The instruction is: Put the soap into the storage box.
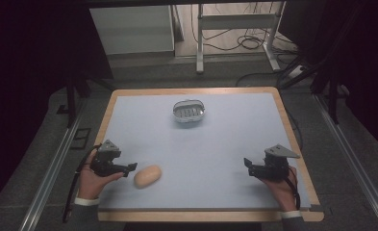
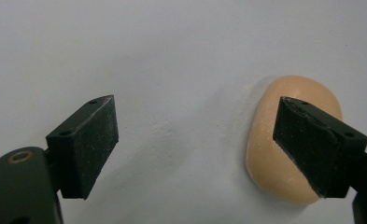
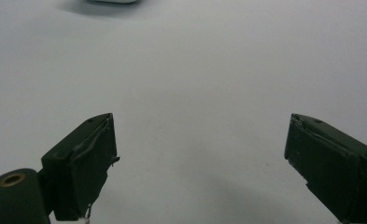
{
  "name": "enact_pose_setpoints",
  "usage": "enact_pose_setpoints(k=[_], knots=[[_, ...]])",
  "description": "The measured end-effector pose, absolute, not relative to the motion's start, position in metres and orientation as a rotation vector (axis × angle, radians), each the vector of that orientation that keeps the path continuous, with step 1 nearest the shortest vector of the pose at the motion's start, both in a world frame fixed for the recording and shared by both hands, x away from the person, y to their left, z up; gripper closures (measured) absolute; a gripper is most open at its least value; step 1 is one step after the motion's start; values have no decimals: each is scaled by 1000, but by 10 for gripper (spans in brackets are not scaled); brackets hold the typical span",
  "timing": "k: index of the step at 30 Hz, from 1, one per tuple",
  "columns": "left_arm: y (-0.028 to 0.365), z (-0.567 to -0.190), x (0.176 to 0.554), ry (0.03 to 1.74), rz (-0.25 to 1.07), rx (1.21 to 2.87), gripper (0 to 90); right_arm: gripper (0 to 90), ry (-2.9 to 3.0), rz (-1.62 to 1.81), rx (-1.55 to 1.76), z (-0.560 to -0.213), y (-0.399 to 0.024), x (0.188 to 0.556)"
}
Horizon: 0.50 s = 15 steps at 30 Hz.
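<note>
— What are you seeing from the high view?

— I'm holding my left gripper (image 1: pixel 129 168) low at the near left of the worktop (image 1: pixel 225 144), its fingers pointing at the bar of soap (image 1: pixel 147 176), which is lying just beside their tips. My right gripper (image 1: pixel 248 163) is resting near the right edge, well apart from the soap. A soap dish (image 1: pixel 189 110) is sitting far across the worktop, with no soap in it as far as I can tell.

— And along the left gripper view?

— My fingers (image 2: pixel 85 144) are standing wide open here. The soap (image 2: pixel 270 154) is lying flat on the worktop, off to one side: one finger is crossing in front of it, while the gap between the two is showing mostly bare surface. So I'm not gripping anything yet, and I'm judging that I'm not centred on the bar either.

— The right gripper view?

— Those fingers (image 3: pixel 81 163) are open too, holding nothing, facing bare worktop, with a pale edge at the top that may be the dish.

— How far along are you, then?

— I'm judging this as barely begun. The reach is nearly made; still left are lining up on the soap, closing on it, lifting it, and, I'm guessing, carrying it to the dish.
</note>
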State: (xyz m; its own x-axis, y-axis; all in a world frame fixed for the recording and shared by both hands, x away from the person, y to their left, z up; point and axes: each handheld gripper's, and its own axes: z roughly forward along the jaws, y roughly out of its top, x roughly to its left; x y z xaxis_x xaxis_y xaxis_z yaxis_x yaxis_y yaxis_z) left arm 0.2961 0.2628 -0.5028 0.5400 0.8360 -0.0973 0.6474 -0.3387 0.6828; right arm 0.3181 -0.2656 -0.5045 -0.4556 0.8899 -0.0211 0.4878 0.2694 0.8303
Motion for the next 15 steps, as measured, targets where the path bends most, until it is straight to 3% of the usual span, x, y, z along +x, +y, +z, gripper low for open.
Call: enact_pose_setpoints(k=[15], knots=[[259,-504,301,1251,394,2121,149,104,2029,1129,1313,-509,-280,316]])
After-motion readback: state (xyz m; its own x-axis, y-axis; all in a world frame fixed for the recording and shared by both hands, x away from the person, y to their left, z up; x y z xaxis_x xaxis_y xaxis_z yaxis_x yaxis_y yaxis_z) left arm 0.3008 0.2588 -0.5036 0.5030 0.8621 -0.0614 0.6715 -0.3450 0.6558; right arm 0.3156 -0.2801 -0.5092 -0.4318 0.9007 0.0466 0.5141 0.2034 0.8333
